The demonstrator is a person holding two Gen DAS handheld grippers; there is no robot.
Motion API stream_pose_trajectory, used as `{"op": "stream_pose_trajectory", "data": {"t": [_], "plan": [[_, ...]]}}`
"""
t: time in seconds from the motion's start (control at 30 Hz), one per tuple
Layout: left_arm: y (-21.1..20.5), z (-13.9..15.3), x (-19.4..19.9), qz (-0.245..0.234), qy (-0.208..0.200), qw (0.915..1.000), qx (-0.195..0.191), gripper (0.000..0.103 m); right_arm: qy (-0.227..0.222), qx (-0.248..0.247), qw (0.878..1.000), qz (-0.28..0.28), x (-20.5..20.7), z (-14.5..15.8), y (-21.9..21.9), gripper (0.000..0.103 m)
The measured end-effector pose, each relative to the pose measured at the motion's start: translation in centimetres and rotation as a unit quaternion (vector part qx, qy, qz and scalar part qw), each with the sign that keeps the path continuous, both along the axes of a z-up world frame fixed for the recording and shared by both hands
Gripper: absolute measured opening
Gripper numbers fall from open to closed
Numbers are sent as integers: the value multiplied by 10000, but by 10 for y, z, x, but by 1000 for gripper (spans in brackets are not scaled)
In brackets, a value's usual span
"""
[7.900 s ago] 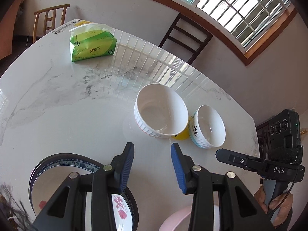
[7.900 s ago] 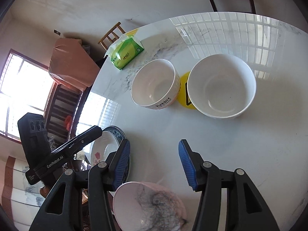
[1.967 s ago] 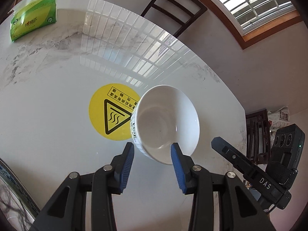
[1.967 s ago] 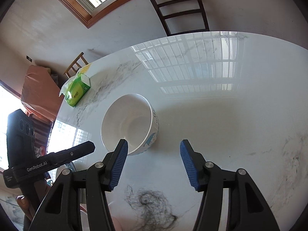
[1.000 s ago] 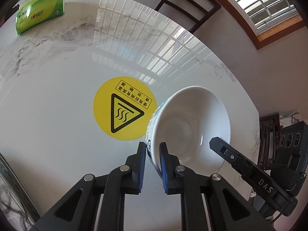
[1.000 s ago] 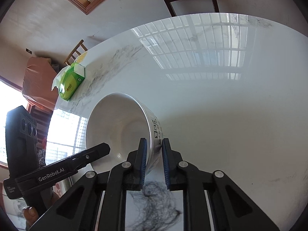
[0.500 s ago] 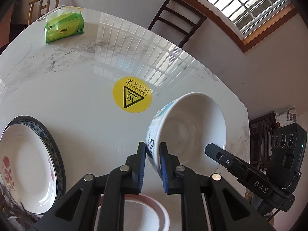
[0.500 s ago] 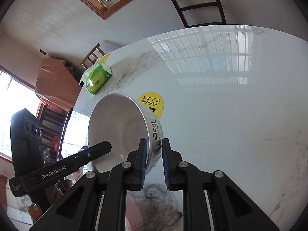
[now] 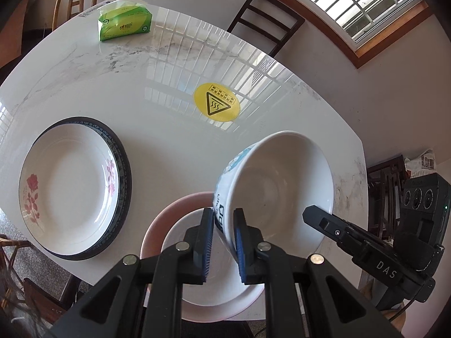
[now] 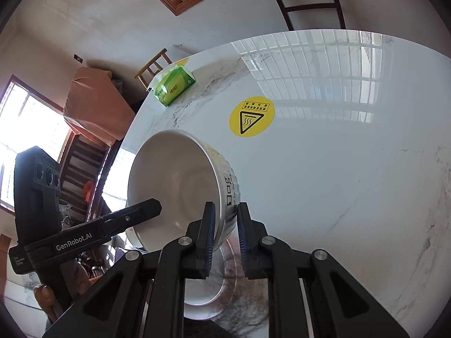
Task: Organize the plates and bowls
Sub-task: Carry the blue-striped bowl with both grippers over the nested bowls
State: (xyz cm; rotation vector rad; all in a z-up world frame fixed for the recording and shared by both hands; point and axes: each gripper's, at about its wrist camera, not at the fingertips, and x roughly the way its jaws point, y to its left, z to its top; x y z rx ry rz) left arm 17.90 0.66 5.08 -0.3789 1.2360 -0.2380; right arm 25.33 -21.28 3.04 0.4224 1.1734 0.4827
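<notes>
**Both grippers pinch one bowl's rim above the stack**

Here's the left gripper point(image 9: 222, 242), fingers point(image 9: 205, 239) drawn in tight on the rim of a white bowl point(image 9: 279, 186) with blue and black print on its outside. One pad sits on the outer wall, the other inside the rim. The bowl is tilted, its opening facing right and up in the left wrist view, and it hangs clear of the surface point(image 9: 157, 124).

From the other side comes the right gripper point(image 10: 225, 231), its fingers point(image 10: 209, 233) likewise closed down on the same bowl's point(image 10: 180, 186) wall, with only the rim's thickness between the pads. In this view the opening turns left.

Directly below, at the near edge, a wide white bowl point(image 9: 197, 281) sits nested in a pink bowl point(image 9: 157, 225). The held bowl's lower edge is just over that pair; whether it touches the white one I cannot tell.

To the left lies a white plate point(image 9: 70, 194) with red roses, resting in a larger dark-rimmed plate point(image 9: 124, 174). Both are well apart from the bowls.

Out in the middle of the marble surface is a round yellow warning sticker point(image 9: 216, 105). At the far left corner is a green pack of tissues point(image 9: 125, 26). Beyond the far edge stands a dark wooden chair point(image 9: 265, 19), under a barred window point(image 9: 363, 0).
</notes>
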Motion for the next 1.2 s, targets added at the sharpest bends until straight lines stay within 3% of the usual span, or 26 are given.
{"op": "stream_pose_trajectory", "data": {"t": [0.5,0.87,1.2], "plan": [[15,-19,-45,0,356,9994,5,15,84,-181,9997,164,-49,-4,23,16],[19,-41,-49,75,623,9980,-46,15,294,-191,9992,167,-51,-25,35,16],[19,-41,-45,68,598,9982,-12,15,367,-219,9989,194,-50,-29,39,16]]}}
